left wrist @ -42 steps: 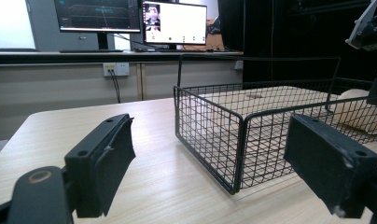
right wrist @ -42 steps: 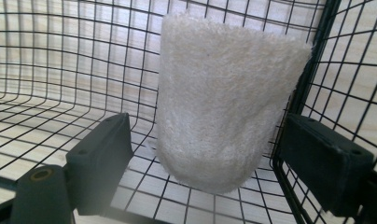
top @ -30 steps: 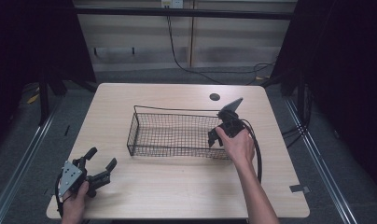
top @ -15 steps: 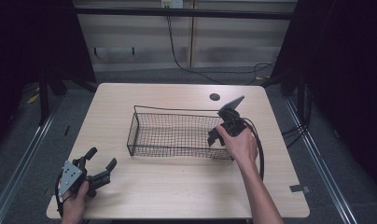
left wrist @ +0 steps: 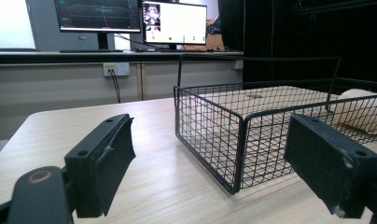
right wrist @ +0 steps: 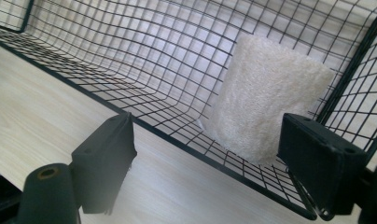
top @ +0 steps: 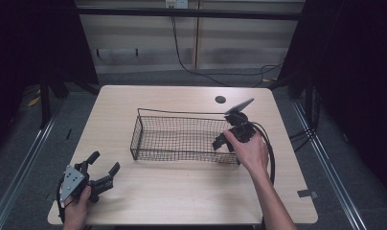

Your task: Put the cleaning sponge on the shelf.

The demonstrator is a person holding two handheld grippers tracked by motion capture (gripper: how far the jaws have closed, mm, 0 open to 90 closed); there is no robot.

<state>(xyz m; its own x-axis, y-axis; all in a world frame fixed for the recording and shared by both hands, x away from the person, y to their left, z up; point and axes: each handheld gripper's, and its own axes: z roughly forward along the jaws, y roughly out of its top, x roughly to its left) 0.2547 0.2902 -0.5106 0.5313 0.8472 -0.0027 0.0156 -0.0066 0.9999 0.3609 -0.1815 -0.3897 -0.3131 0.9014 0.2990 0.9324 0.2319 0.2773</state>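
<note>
a black wire-grid basket (top: 182,139) holds a cream fuzzy sponge (right wrist: 263,107) on a pale wood-grain table (top: 182,191).

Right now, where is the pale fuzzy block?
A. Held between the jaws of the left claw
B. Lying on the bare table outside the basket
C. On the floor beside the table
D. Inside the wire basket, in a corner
D. The right gripper view shows the pale fuzzy block leaning in a corner of the wire basket, behind its mesh.
</note>
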